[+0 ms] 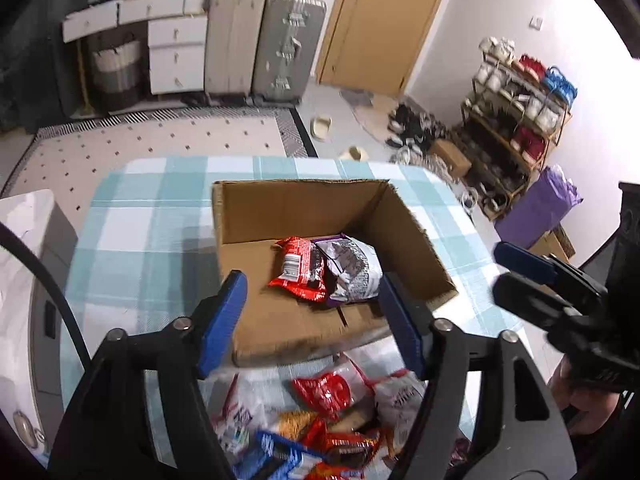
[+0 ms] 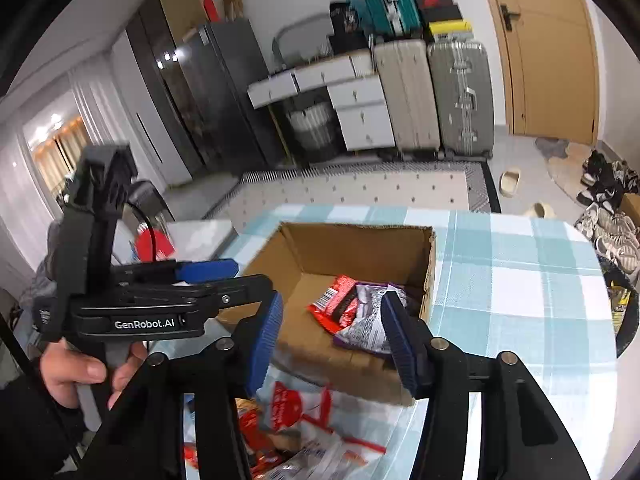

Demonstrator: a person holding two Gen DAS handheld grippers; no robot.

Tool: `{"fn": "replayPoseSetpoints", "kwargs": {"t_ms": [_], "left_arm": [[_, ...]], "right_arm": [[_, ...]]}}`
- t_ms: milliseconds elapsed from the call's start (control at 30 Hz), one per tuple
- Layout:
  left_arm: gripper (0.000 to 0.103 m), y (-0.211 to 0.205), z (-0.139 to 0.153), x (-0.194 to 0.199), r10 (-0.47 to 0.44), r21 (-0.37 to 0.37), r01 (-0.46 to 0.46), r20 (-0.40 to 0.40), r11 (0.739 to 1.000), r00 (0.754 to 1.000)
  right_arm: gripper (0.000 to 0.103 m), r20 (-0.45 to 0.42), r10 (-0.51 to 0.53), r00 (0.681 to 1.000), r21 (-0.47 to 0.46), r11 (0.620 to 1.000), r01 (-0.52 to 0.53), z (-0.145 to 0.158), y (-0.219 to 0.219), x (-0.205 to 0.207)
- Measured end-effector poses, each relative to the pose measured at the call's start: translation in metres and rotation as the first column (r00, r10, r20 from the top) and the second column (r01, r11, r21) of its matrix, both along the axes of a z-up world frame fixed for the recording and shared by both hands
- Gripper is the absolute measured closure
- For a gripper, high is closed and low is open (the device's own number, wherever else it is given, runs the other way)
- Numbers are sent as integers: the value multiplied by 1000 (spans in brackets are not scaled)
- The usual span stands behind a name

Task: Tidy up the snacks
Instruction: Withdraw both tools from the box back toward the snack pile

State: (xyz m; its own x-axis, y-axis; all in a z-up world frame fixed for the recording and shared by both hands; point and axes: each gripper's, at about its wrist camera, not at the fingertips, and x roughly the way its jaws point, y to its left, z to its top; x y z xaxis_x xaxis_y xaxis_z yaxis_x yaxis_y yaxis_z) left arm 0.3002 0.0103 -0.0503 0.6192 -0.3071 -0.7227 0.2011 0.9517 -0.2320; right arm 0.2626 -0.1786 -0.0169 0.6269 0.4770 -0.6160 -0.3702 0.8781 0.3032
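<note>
An open cardboard box (image 1: 256,208) (image 2: 316,244) stands on the checked table. Inside it lie a red snack packet (image 1: 300,268) (image 2: 334,306) and a silver and purple packet (image 1: 354,270) (image 2: 366,326), side by side. My left gripper (image 1: 312,312) hovers over the box's near edge, open, with nothing between its blue pads. My right gripper (image 2: 332,336) hangs over the same near edge, also open and empty. A heap of loose snack packets (image 1: 332,412) (image 2: 296,420) lies on the table in front of the box. In the right wrist view the left gripper (image 2: 208,270) shows at the left, held by a hand (image 2: 76,368).
The table wears a blue and white checked cloth (image 1: 152,208) (image 2: 512,264). Beyond it are a patterned rug (image 1: 160,140), two suitcases (image 1: 264,40), white drawers and a wooden door (image 1: 380,20). A shoe rack (image 1: 516,120) and scattered shoes stand at the right.
</note>
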Motion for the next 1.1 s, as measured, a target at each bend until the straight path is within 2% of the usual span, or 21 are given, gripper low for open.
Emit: {"fn": "replayPoseSetpoints", "kwargs": {"t_ms": [67,100,167,300,400,467,567,700,800,933,1100], "left_arm": [[25,3,10,-22,20,2,-20,36,1000,999],[23,4,15,-35,27,5,-28,64,1000,998],[23,4,26,-58,26,17,-28,105,999,994],[22,4,45,-90,26,72,-37,148,997,989],[22,5,60,-120,33,70,-46,180,997,983],[21,7,68,-136,39,64,-52,190,997,981],[21,8,78,-161,63,88,-82,202,993,977],[21,12,90,-195,83,83,-106,236,991,968],[18,18,93,-217,102,79,-126,252,989,962],[16,22,84,-247,134,72,-153,218,986,967],[14,16,64,-279,137,85,-161,236,983,962]], "right_arm": [[35,37,-10,999,27,1000,9,9,-6,-20],[34,59,-12,998,38,999,10,14,-8,-31],[31,93,-5,996,51,999,1,23,-8,-53],[31,130,1,992,60,998,-9,39,-4,-83],[29,179,8,984,65,998,-20,54,2,-108],[19,211,9,977,72,997,-25,62,6,-123],[17,270,9,963,70,997,-29,73,10,-150],[13,327,-3,945,63,998,-19,81,15,-186],[10,354,-14,935,69,998,-11,79,12,-210],[7,373,-65,926,71,997,41,70,0,-231],[4,346,-113,931,107,991,80,48,-22,-246]]}}
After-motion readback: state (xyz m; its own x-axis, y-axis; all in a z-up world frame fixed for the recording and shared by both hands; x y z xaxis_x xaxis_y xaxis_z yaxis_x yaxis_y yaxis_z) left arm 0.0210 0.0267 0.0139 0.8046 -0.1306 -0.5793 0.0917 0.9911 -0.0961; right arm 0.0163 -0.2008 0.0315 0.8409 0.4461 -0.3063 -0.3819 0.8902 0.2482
